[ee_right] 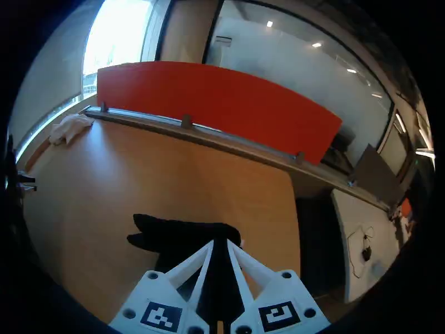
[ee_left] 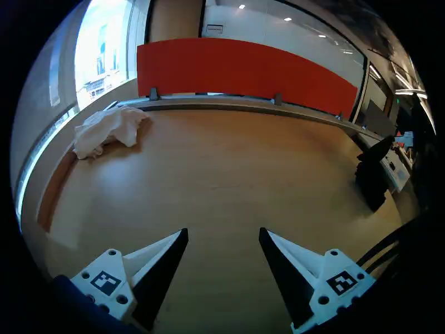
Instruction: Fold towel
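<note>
1. Left gripper view: the left gripper (ee_left: 222,234) hangs with jaws spread wide and empty over the pale wooden table (ee_left: 222,178). The crumpled white towel (ee_left: 108,131) lies at the far left corner, well apart. A limp black cloth (ee_left: 374,181) stands at the right edge.
2. Right gripper view: the right gripper (ee_right: 219,245) has its jaws drawn close, apparently pinching the black cloth, which trails left of the tips. This gripper is much the nearer.
</note>
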A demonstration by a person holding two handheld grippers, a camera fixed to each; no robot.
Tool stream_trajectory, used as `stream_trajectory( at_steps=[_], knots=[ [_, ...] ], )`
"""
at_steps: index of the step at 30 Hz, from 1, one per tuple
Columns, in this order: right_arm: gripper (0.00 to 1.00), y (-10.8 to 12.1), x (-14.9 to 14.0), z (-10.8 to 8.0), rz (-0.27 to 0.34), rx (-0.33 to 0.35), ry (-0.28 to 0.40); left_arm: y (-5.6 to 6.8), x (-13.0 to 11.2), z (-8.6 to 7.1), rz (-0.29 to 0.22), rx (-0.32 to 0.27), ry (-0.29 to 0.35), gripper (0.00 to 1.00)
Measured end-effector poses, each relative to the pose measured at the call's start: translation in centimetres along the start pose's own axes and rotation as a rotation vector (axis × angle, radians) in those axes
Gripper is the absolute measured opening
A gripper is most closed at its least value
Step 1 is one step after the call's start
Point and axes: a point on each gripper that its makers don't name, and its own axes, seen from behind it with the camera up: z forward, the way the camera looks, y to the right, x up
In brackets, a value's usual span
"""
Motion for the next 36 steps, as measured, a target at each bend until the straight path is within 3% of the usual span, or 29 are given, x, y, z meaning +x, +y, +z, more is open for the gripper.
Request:
stream_trajectory(
  at_steps=[10,21,36],
  knots=[
    [0.02,1.0,-3.6,-0.6,0.006,-0.032,-0.06,0.0,-0.1,-0.1,0.002,-0.002,-0.002,0.95],
    [0.02,1.3,-9.9,-1.0,0.037,-0.051,-0.158,0.3,-0.4,-0.3,0.01,-0.002,-0.007,0.94],
    [0.02,1.3,-15.4,-0.2,0.083,-0.058,-0.245,0.6,-0.4,-0.6,0.025,0.004,-0.007,0.94]
  ],
)
